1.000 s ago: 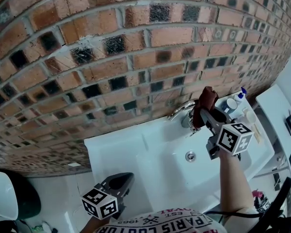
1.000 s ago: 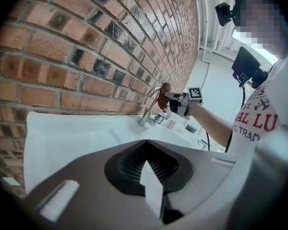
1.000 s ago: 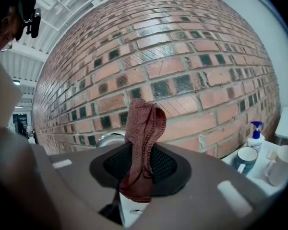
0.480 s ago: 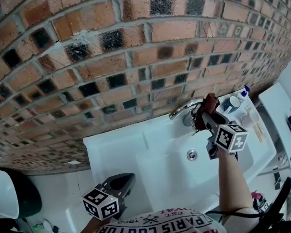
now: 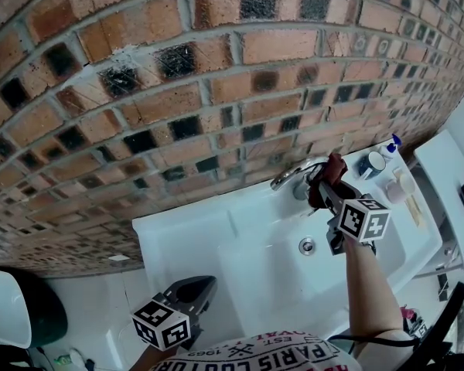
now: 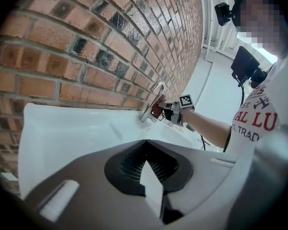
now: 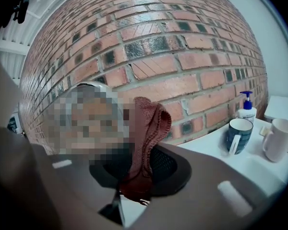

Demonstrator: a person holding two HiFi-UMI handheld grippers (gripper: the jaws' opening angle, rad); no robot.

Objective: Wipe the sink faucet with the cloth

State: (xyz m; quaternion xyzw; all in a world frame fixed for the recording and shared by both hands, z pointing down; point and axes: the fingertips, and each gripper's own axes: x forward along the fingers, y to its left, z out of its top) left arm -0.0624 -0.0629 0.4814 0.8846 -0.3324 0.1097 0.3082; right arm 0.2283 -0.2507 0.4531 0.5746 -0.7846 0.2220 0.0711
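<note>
A chrome faucet [image 5: 292,178] stands at the back of the white sink [image 5: 216,242] against the brick wall. My right gripper [image 5: 325,192] is shut on a dark red cloth [image 5: 332,175], which is pressed against the right side of the faucet near its base. In the right gripper view the cloth [image 7: 147,138] hangs folded between the jaws of the right gripper [image 7: 134,195]. Only a chrome arc of the faucet [image 7: 93,85] shows there. My left gripper [image 5: 189,294] is low at the sink's front left, shut and holding nothing. Its own view shows the faucet [image 6: 151,99] and cloth [image 6: 158,110] far off.
On the counter right of the faucet stand a dark blue mug [image 7: 238,133], a white mug [image 7: 277,139] and a soap pump bottle [image 7: 247,108]. The drain [image 5: 306,246] lies in the basin below the right gripper. A brick wall [image 5: 216,76] rises close behind.
My right gripper has slid the cloth slightly down along the faucet's right side. The left gripper has stayed where it was.
</note>
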